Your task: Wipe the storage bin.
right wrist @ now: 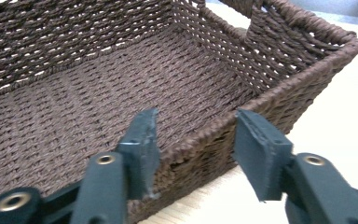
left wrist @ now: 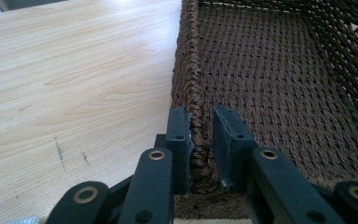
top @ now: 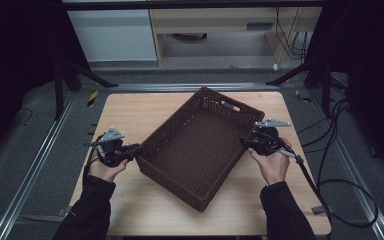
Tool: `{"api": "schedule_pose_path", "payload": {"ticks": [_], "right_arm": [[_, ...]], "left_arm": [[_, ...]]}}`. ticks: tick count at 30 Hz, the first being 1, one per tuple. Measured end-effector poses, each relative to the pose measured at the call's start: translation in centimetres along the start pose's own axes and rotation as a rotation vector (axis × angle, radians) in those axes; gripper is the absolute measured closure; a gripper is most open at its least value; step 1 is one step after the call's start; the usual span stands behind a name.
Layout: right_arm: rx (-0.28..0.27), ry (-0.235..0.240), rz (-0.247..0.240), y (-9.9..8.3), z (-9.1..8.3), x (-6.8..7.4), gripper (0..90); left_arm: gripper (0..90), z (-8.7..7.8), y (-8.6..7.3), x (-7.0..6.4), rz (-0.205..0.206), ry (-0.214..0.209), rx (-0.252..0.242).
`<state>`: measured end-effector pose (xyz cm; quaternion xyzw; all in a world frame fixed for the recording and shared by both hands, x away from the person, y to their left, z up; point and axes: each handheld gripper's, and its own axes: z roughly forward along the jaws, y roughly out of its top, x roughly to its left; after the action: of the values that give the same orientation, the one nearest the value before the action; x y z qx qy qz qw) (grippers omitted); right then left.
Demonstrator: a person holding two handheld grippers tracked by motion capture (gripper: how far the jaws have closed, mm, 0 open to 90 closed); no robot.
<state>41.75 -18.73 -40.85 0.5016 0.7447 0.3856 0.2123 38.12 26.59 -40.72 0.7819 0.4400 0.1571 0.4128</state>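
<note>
The basket (top: 200,145) is judged light, stiff-woven, grippy — best taken at opposite rims. Left gripper (left wrist: 200,140) nearly closed on the rim; right gripper (right wrist: 193,140) straddles it, half open.

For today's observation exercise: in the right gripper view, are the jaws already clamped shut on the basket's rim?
No: the right gripper has its jaws spread wide on either side of the basket rim, with clear gaps.

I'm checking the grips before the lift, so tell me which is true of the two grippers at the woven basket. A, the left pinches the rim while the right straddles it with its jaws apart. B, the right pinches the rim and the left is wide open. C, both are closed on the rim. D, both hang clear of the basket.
A: the left gripper has its jaws against the rim of the basket, while the right gripper straddles the rim with gaps on both sides.
</note>
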Motion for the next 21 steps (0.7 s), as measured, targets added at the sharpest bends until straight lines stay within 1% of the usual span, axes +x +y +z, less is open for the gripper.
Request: {"api": "schedule_pose_path", "payload": {"ticks": [2,4,8,9,10,11,12,13,14,15,17,19,20,21], "right_arm": [[0.001,-0.01,0.001,0.0,0.1,0.0,52.7],[0.002,-0.007,-0.002,0.1,0.2,0.0,54.5],[0.006,-0.011,0.003,0.3,0.4,-0.2,55.3],[0.002,-0.012,0.004,0.3,0.5,-0.3,55.6],[-0.003,-0.016,0.004,0.4,0.6,-0.3,55.9],[-0.008,-0.019,0.003,0.4,0.7,-0.4,56.1],[-0.013,-0.021,0.002,0.4,0.8,-0.4,56.2],[-0.016,-0.024,0.013,0.5,0.9,-0.4,56.2],[-0.016,-0.023,0.015,0.5,0.8,-0.4,55.9],[-0.018,-0.025,0.015,0.5,0.7,-0.4,53.7],[-0.032,-0.027,0.011,0.5,0.4,-0.1,52.0],[-0.043,-0.013,0.013,0.3,0.0,0.2,50.8],[-0.044,0.003,0.016,0.3,-0.1,0.5,49.9],[-0.043,0.009,0.017,0.2,-0.1,0.5,49.8]], "left_arm": [[74.4,0.0,0.3,0.1,0.012,0.01,0.001],[73.5,0.3,0.6,0.3,0.007,0.01,0.0],[72.4,1.1,0.7,0.4,0.011,-0.009,0.011],[73.4,1.3,0.6,0.3,0.011,-0.018,0.016],[75.3,1.5,0.5,0.1,0.007,-0.036,0.021],[78.3,1.6,0.4,-0.1,0.011,-0.035,0.024],[78.4,1.7,0.2,-0.5,0.019,-0.019,0.027],[79.0,1.6,0.1,-0.6,0.021,-0.012,0.024],[79.3,1.6,0.1,-0.7,0.024,0.0,0.022],[79.5,1.5,0.0,-0.8,0.014,-0.005,0.016],[79.4,1.4,-0.3,-1.1,0.019,0.002,0.016],[79.1,1.1,-0.5,-1.7,0.022,0.006,0.015],[78.6,1.1,-0.6,-1.8,0.022,0.007,0.014],[78.3,1.0,-0.7,-2.1,0.026,0.006,0.016]]}}
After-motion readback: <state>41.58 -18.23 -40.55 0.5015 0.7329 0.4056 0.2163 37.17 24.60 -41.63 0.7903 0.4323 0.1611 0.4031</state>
